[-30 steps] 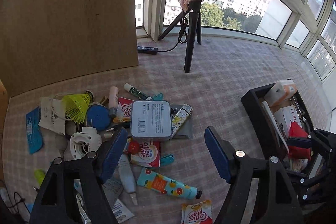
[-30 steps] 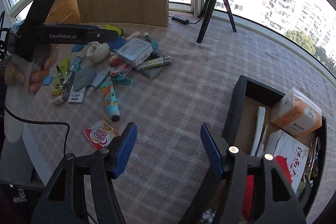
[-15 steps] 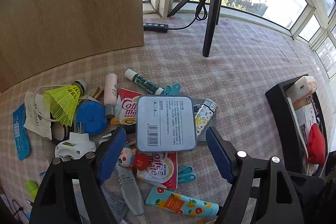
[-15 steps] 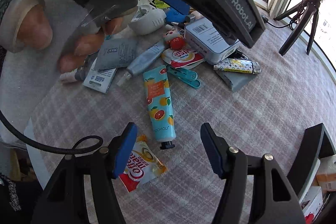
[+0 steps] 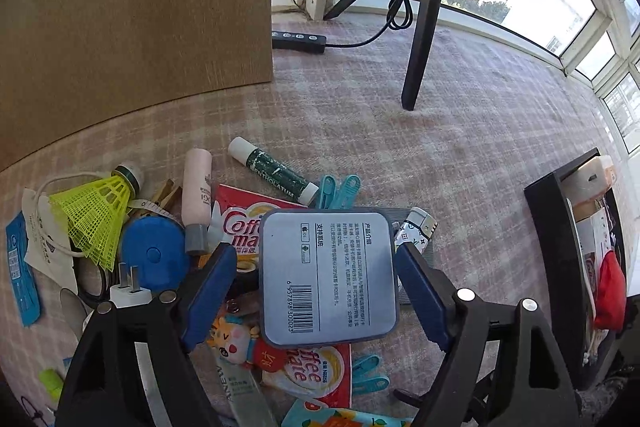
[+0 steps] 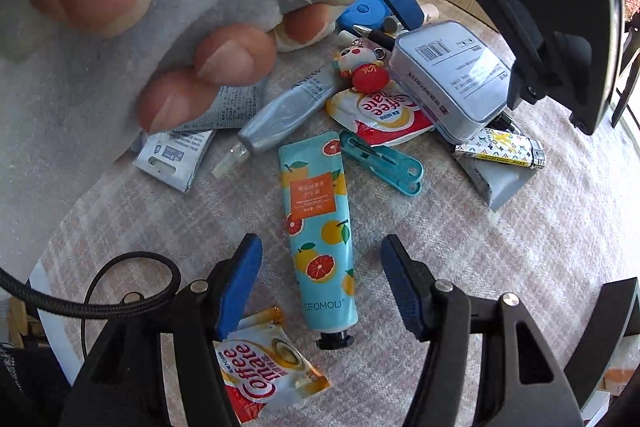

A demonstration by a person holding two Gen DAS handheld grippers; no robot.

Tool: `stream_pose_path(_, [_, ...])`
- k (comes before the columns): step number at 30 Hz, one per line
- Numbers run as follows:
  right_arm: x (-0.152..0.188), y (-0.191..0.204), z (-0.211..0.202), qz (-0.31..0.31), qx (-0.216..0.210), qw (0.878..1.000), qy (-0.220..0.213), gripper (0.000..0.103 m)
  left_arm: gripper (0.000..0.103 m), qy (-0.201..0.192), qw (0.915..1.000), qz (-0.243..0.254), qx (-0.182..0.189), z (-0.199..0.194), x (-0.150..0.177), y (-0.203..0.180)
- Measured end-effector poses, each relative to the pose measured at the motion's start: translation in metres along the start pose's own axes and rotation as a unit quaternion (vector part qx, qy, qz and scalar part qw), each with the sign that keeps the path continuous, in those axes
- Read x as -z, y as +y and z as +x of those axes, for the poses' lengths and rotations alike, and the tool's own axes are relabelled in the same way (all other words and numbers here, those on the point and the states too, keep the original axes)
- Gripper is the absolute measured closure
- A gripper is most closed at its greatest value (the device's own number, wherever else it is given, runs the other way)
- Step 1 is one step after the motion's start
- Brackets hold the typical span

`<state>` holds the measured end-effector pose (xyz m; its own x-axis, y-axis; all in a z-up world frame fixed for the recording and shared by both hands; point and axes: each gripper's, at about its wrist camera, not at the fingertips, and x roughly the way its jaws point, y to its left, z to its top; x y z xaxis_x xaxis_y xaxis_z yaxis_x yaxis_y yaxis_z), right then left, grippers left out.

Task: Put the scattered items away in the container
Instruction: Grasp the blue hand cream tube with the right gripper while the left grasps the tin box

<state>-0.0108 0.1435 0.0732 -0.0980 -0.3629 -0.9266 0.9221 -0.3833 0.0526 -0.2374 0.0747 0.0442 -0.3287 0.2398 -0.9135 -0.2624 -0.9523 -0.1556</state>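
My left gripper (image 5: 320, 291) is open with its blue pads on either side of a grey tin box (image 5: 328, 275) that lies on top of the pile; the pads look close to its sides. The tin also shows in the right wrist view (image 6: 452, 79). My right gripper (image 6: 320, 283) is open and straddles the lower end of a blue fruit-print hand cream tube (image 6: 320, 223) on the cloth. The black container (image 5: 560, 267) stands at the right, holding a red pouch and boxes.
The pile holds Coffee-mate sachets (image 6: 260, 367), a yellow shuttlecock (image 5: 92, 211), a blue tape measure (image 5: 154, 255), a silver tube (image 6: 288, 111), teal clips (image 6: 384, 163), a lip balm (image 5: 276, 171) and a lighter (image 6: 500, 147). A tripod (image 5: 420, 39) and wooden board (image 5: 140, 7) stand behind.
Both grippers have moved in towards the pile. The left one now straddles the tin box. The right one swung from the container to over the hand cream tube.
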Motion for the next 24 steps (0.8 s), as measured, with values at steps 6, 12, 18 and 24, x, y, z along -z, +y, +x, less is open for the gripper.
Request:
stream_pose_path(6, [0.004, -0.001, -0.002, 0.001, -0.007, 1.0, -0.007, 0.042, 0.019, 0.005, 0.9997, -0.018, 0.018, 0.005, 0.002, 0.005])
stream_pose_path(12, [0.007, 0.001, -0.005, -0.008, 0.026, 1.0, -0.011, 0.065, 0.02, -0.002, 0.9999, 0.014, 0.007, 0.004, 0.003, -0.005])
stream_pose_path(18, [0.012, -0.005, -0.01, -0.006, 0.028, 1.0, -0.004, 0.073, 0.018, 0.005, 0.9997, 0.022, 0.001, 0.004, 0.005, -0.009])
stream_pose_path(24, [0.021, -0.018, -0.018, 0.025, 0.017, 1.0, 0.003, 0.074, 0.023, 0.009, 0.9983, 0.051, -0.028, 0.013, 0.01, -0.019])
